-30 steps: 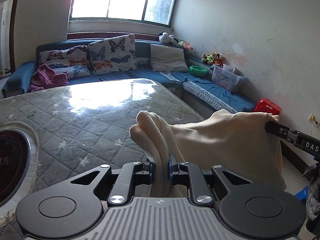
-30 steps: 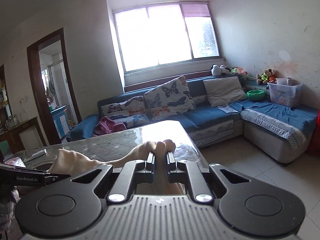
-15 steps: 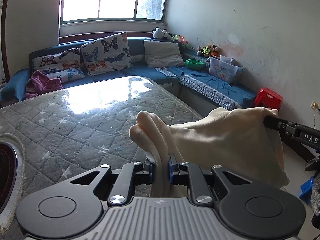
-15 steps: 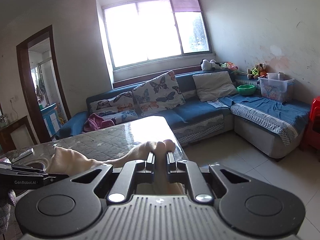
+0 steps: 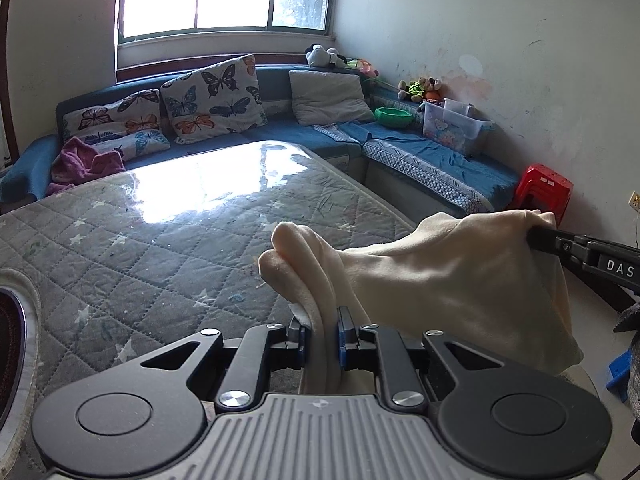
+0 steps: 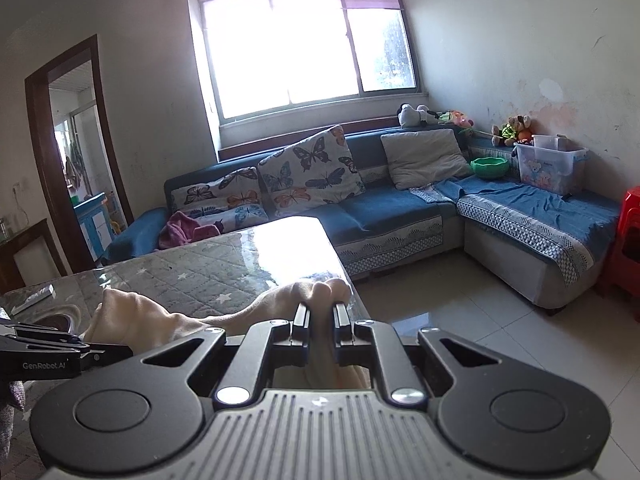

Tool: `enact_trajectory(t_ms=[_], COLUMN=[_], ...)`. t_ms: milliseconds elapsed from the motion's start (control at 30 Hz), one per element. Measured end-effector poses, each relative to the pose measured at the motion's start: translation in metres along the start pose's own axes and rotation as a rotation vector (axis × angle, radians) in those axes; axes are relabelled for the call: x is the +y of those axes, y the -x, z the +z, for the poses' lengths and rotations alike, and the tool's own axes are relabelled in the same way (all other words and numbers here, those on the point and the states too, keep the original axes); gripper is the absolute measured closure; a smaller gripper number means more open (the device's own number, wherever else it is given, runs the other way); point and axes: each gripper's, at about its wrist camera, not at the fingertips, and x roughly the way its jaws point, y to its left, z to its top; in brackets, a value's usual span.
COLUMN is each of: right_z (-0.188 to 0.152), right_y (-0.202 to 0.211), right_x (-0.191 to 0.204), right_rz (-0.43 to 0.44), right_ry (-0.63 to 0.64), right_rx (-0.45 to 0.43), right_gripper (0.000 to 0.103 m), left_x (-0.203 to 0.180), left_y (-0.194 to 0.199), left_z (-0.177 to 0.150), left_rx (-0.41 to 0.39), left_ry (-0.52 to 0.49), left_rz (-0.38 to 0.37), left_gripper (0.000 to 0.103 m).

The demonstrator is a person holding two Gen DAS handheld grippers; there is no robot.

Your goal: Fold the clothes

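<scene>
A cream garment (image 5: 448, 276) hangs stretched in the air between my two grippers, at the near right edge of the table. My left gripper (image 5: 321, 326) is shut on one bunched end of it. My right gripper (image 6: 321, 314) is shut on the other end (image 6: 316, 292). In the left wrist view the right gripper's fingers (image 5: 560, 242) pinch the far corner at the right. In the right wrist view the left gripper (image 6: 116, 350) grips the cloth (image 6: 152, 316) at the left.
The table (image 5: 160, 240) has a grey quilted star cover under glossy plastic. A blue corner sofa (image 6: 380, 208) with butterfly cushions, a pink cloth (image 5: 86, 162), a green bowl and a plastic box lies beyond. A red stool (image 5: 542, 192) stands at the right wall.
Both grippers have risen and drawn back slightly with the garment still held taut. The views have tilted, showing more table and floor.
</scene>
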Motion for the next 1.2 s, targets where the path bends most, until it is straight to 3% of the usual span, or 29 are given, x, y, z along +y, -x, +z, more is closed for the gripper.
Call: enact_trajectory(t_ms=[667,867,967,1200], right_z=[-0.017,-0.015,-0.010,-0.008], right_y=[-0.070,-0.071,-0.067,-0.079], right_x=[-0.011,-0.007,-0.003,0.011], right_rz=[-0.076,-0.096,-0.080,-0.024], right_ry=[0.021,0.048,0.049,0.079], right_rx=[0.163,0.161,0.144,0.168], right_gripper=[0.093,0.087,0.087,0.076], left_x=[0.030,0.036,0.040,0.049], left_y=[-0.031,-0.027,-0.023,-0.021], left_z=[-0.012,-0.011,-0.008,0.004], left_rx=[0.094,0.093,0.077,0.057], left_ry=[0.062,0.096,0.113,0.133], left_rz=[0.026,0.035,0.072,0.109], left_gripper=[0.087,0.074,0.060,0.059])
